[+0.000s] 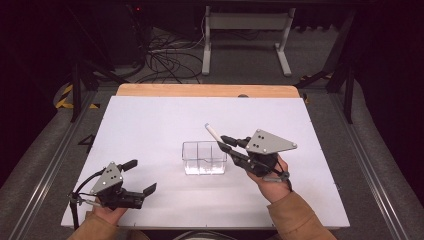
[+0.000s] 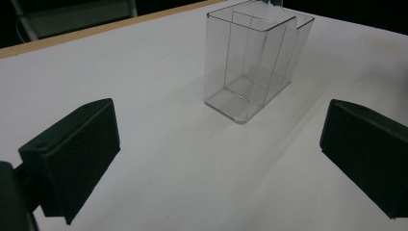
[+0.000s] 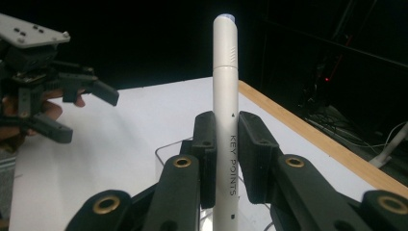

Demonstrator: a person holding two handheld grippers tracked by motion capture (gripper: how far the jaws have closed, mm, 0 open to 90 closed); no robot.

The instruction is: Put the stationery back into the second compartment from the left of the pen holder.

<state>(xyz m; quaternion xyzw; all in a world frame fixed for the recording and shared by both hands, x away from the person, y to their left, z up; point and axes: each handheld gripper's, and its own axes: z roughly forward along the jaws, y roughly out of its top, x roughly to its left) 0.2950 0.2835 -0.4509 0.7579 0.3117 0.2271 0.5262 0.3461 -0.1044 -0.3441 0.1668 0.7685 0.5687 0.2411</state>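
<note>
A clear plastic box (image 1: pixel 204 157) with inner dividers stands in the middle of the white table (image 1: pixel 150 125); in the left gripper view the clear box (image 2: pixel 255 62) sits ahead of the jaws. My right gripper (image 1: pixel 226 143) is just right of the box, above its right edge, shut on a white pen (image 1: pixel 212 132) that slants up and to the left. In the right gripper view the pen (image 3: pixel 226 110), printed "KEY POINTS", stands clamped between both pads of the right gripper (image 3: pixel 226 149). My left gripper (image 1: pixel 141 177) rests open at the front left, its jaws (image 2: pixel 216 159) wide apart with nothing between them.
A wooden strip (image 1: pixel 207 90) runs along the table's far edge. Beyond it are a white frame stand (image 1: pixel 245 35) and loose cables (image 1: pixel 170 62) on the floor. In the right gripper view the left gripper (image 3: pixel 43 91) appears at upper left.
</note>
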